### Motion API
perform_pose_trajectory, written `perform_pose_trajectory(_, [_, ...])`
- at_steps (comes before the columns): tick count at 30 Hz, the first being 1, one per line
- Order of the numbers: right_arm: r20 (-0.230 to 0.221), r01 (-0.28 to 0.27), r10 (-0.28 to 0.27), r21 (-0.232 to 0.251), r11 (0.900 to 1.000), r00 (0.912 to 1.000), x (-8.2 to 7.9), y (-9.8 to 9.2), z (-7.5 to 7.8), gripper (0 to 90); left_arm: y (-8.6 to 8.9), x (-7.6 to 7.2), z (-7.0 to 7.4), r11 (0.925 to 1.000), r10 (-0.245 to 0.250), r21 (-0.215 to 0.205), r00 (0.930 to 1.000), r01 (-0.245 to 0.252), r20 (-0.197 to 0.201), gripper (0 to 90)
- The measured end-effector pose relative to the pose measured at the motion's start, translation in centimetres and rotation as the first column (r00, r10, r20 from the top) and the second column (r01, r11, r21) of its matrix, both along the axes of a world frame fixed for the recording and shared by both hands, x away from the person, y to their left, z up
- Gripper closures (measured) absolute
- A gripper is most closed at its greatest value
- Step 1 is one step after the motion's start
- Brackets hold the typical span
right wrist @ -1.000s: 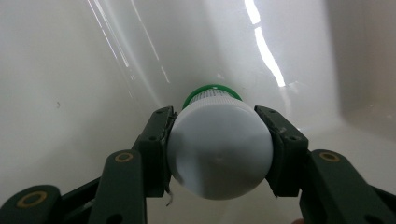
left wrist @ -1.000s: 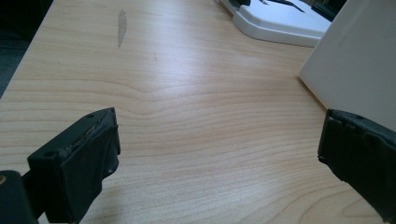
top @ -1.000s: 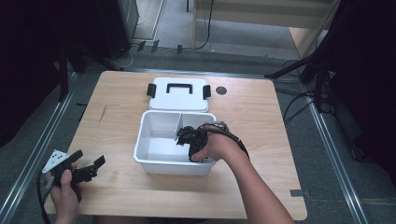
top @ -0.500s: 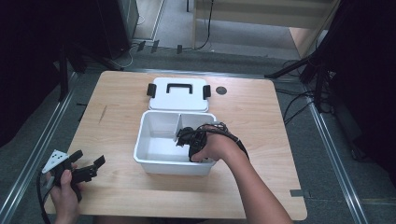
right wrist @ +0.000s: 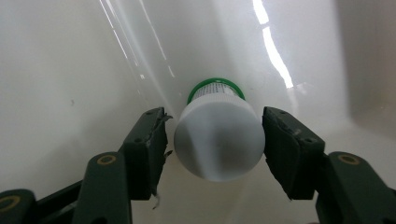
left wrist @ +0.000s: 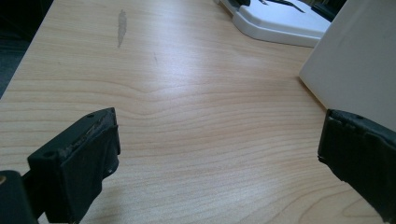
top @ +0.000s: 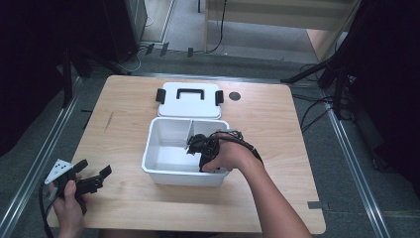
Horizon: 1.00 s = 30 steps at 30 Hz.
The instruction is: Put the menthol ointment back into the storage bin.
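A white bottle with a green band [right wrist: 217,144] lies on the floor of the white open box [top: 181,177], against a wall, its white cap end toward the camera. My right gripper [top: 194,144] reaches down into the box, and in the right gripper view its jaws [right wrist: 215,135] stand on either side of the cap, a thin gap showing at the left pad [right wrist: 156,140]. My left gripper [top: 94,171] is held low over the table at the front left, open, with bare wood between its jaws [left wrist: 219,135].
The box's white lid [top: 189,99] with a black handle and clips lies flat behind the box. A small black disc [top: 235,95] sits to the lid's right. The box has a divider [top: 188,131]. The wooden table [top: 277,129] is edged by metal rails.
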State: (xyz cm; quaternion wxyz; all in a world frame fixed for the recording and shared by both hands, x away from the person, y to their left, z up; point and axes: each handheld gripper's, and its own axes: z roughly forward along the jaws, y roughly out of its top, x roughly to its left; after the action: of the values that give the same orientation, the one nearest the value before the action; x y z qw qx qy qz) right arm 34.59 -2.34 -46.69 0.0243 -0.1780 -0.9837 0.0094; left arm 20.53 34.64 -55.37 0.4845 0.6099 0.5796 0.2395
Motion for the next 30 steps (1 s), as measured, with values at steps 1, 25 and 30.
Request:
perform_pose_trajectory(1, [0.001, 0.006, -0.006, 0.006, 1.0, 1.0, 0.0, 0.0, 0.2, 41.1, 0.0, 0.0, 0.0, 1.0, -0.001, 0.0, 1.0, 0.001, 0.0, 0.0])
perform_pose_trajectory(25, [0.114, 0.053, -0.072, 0.165, 0.985, 0.9908, -1.1, -3.6, 9.0, 30.3, -0.1, 0.0, 0.0, 1.0, -0.001, -0.002, 1.0, 0.001, 0.006, 0.0])
perform_pose_trajectory(30, [0.134, 0.094, -0.12, 0.181, 0.979, 0.9838, -1.2, -5.8, 10.0, 28.8, -0.1, 0.0, 0.0, 1.0, -0.001, 0.0, 1.0, 0.001, 0.007, 0.0])
